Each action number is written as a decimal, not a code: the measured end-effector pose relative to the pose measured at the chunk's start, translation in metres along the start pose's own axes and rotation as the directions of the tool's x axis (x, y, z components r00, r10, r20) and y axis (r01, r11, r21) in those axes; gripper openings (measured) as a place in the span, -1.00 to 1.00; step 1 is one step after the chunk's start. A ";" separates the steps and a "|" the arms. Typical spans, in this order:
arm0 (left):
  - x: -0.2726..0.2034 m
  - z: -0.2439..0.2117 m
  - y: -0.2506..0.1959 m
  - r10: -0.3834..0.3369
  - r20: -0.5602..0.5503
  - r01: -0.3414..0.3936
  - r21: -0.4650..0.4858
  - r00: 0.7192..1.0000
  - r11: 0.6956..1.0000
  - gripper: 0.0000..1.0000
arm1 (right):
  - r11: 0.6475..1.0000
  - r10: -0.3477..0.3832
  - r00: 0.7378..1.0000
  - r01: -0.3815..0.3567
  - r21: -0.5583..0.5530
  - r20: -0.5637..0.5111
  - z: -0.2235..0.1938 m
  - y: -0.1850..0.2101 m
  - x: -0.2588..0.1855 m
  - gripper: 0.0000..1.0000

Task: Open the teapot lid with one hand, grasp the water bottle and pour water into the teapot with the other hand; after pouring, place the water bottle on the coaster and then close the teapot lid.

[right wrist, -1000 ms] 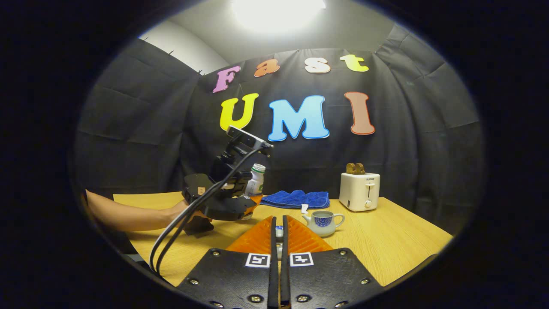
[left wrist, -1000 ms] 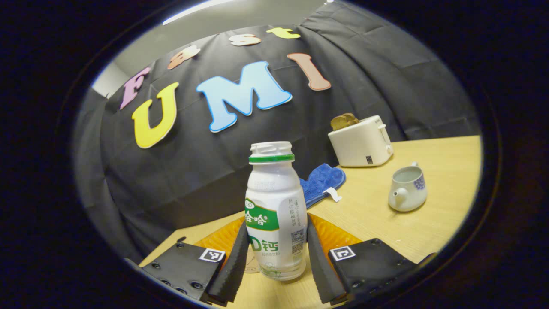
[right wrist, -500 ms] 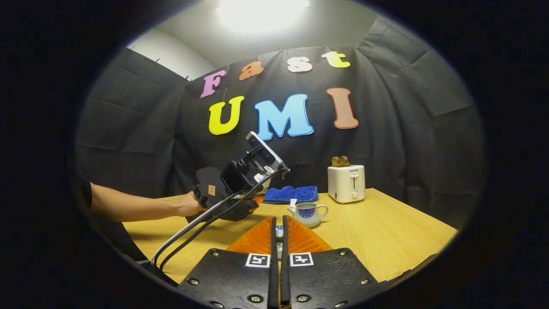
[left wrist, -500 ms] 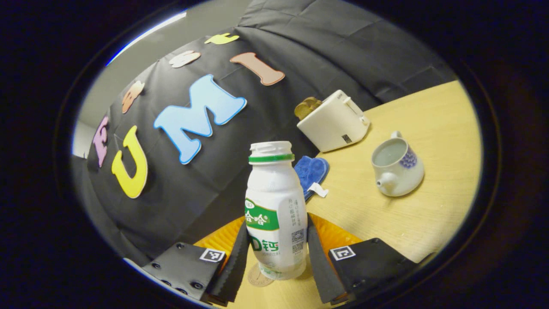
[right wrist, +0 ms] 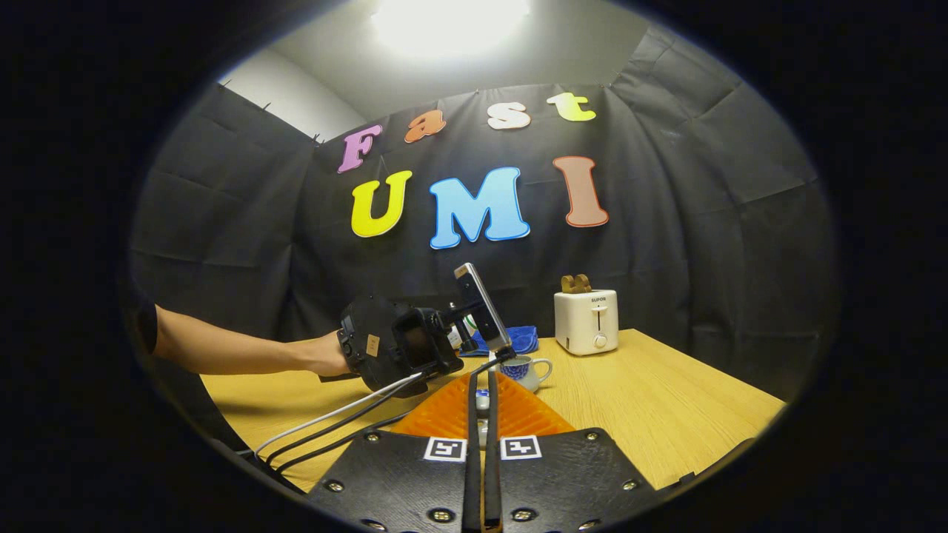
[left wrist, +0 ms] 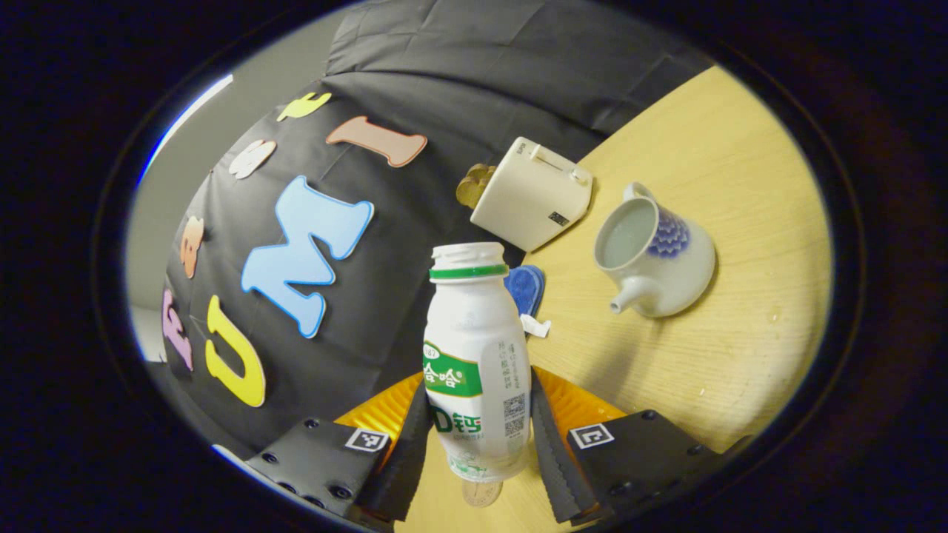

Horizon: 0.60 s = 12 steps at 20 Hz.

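Left tongs (left wrist: 474, 437) were clamped on the lower body of the water bottle (left wrist: 474, 348), one finger on each side, the bottle held clear of the worktop (left wrist: 740, 318) and leaning toward the teapot (left wrist: 655, 255). Right tongs (right wrist: 481, 414) were closed to a narrow slit with a small pale thing between the fingers; it was probably the teapot lid, though too little of it showed to be sure.

The teapot stood on the worktop with its mouth open and unlidded, to the right of the bottle in the left gripper view, spout pointing toward the tongs. In the right gripper view the left tongs and the hand (right wrist: 326, 355) holding them hung just in front of the teapot, partly covering it.

The bottle looked like thin plastic with its cap off: light, a little springy, likely to dent if squeezed hard and to slip if wet. A hold low on its labelled waist, as here, seemed sound for tipping. The teapot looked ceramic, so stiff, smooth and breakable; its lid would best be taken by the knob.

Counted: one water bottle, one teapot, one toaster (left wrist: 529, 192), one blue cloth (left wrist: 524, 285), two tongs. A round disc (left wrist: 481, 492) under the bottle may have been the coaster.
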<state>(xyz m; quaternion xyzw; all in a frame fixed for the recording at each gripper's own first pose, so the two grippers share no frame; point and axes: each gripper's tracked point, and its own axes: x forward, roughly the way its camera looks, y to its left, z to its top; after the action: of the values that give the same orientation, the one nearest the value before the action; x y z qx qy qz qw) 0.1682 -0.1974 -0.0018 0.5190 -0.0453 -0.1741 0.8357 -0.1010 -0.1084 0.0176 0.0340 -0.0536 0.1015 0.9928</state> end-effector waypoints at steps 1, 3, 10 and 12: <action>0.002 0.000 -0.002 -0.002 0.001 0.002 0.017 1.000 1.000 0.58 | 1.000 0.002 1.000 -0.002 0.002 -0.002 0.000 0.000 0.000 -0.95; 0.004 -0.001 -0.004 -0.007 0.001 0.007 0.031 1.000 1.000 0.59 | 1.000 -0.001 1.000 0.001 0.000 -0.003 0.000 -0.001 0.001 -0.95; 0.007 0.005 -0.006 0.001 0.006 -0.002 0.158 1.000 0.987 0.58 | 1.000 -0.001 1.000 0.001 0.005 0.001 0.001 -0.002 0.000 -0.95; 0.008 0.004 -0.006 0.004 0.001 -0.004 0.187 1.000 0.982 0.58 | 1.000 0.002 1.000 -0.002 0.006 0.004 0.002 -0.001 0.000 -0.95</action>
<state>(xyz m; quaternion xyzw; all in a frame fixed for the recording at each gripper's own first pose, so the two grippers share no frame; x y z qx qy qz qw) 0.1726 -0.2062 -0.0063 0.5949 -0.0629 -0.1675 0.7836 -0.1011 -0.1098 0.0197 0.0371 -0.0552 0.1026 0.9925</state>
